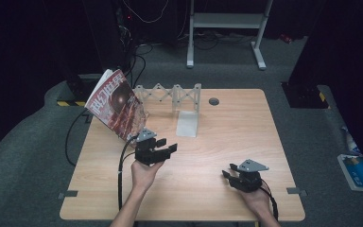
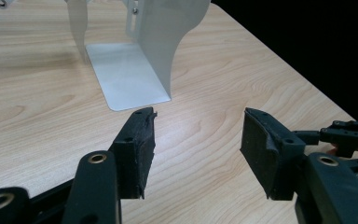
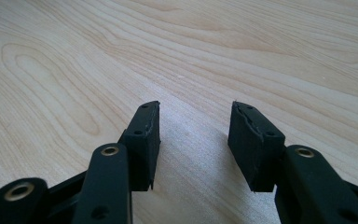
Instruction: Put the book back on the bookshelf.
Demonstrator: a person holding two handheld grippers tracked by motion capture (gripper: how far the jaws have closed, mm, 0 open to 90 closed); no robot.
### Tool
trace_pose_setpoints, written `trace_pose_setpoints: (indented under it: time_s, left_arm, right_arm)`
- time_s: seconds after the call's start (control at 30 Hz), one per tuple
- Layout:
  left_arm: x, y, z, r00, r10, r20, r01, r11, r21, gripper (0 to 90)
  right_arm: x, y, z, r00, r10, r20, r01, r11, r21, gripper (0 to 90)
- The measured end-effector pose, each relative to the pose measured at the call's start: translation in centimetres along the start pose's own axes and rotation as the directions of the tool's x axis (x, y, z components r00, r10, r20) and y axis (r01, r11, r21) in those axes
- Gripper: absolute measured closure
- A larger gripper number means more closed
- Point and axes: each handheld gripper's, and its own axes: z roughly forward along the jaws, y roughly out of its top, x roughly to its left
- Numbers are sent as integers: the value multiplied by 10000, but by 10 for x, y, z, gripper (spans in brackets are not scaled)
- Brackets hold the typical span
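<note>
My left gripper [image 1: 163, 147] sits up off the table [image 1: 227, 142], left of centre, with its jaws spread and nothing between them. Just behind it, up and to the left in the high view, the magazine [image 1: 116, 104] leans tilted at the left end of the rack [image 1: 170, 94], its red cover facing me. The magazine's lower edge is close to my left gripper's body, but I cannot tell whether they touch; my fingers [image 2: 137, 144] point away from it, toward the middle of the table.

In the left gripper view, the rack's white bookend [image 2: 130, 74] stands ahead of my open fingers, its flat base on the wood, well clear of both pads. Past my far finger [image 2: 265, 149] I see part of my other gripper at the table's edge.

My right gripper [image 1: 234, 175] rests low near the front right of the table, well apart from the magazine and the rack. Its jaws are spread wide too, with only bare wood showing in the gap between the fingers [image 3: 142, 140].
</note>
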Motion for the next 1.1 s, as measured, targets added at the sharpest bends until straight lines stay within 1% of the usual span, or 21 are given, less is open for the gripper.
trace_pose_setpoints:
  time_s: [0.03, 0.2, 0.3, 0.37, 0.63, 0.73, 0.8, 0.9, 0.93, 1.1]
  left_arm:
    - [0, 0, 0, 10000, 46, -43, -46, 10000, -1, 444]
    - [0, -6, 2, 9999, -117, -33, 117, 9999, -50, 444]
    - [0, -10, 2, 9999, -59, -104, 58, 10000, -54, 444]
    - [0, -11, 2, 9999, -105, -103, 104, 9999, -71, 444]
    - [-1, -23, 8, 9994, 131, -327, -129, 9999, 68, 444]
    - [0, -29, 13, 9995, 33, -304, -28, 9999, 154, 444]
    - [0, -32, 14, 9995, -20, -307, 24, 9999, 137, 444]
    - [0, -34, 16, 9993, 3, -372, 4, 9998, 185, 444]
    - [0, -36, 17, 9993, -56, -361, 62, 9998, 164, 444]
    - [1, -43, 19, 9993, -157, -336, 168, 9994, 314, 444]
  right_arm:
    - [0, 0, 0, 10000, -7, -2, 7, 10000, -3, 534]
    - [0, 0, 0, 10000, -10, -8, 10, 10000, -11, 533]
    - [0, 0, 0, 10000, -19, -12, 19, 10000, -11, 533]
    - [0, 0, 0, 10000, -22, -8, 22, 10000, -12, 532]
    - [0, 0, 0, 10000, -34, -6, 34, 10000, -13, 532]
    - [0, 0, 0, 10000, -28, -9, 28, 10000, -18, 531]
    - [0, 0, 0, 10000, -24, -10, 24, 10000, -21, 531]
    - [0, 0, 0, 10000, -3, -20, 3, 10000, -35, 532]
    - [-1, 0, 0, 10000, 7, -39, -7, 10000, -36, 531]
    - [-1, 0, 0, 10000, 6, -33, -6, 10000, -37, 531]
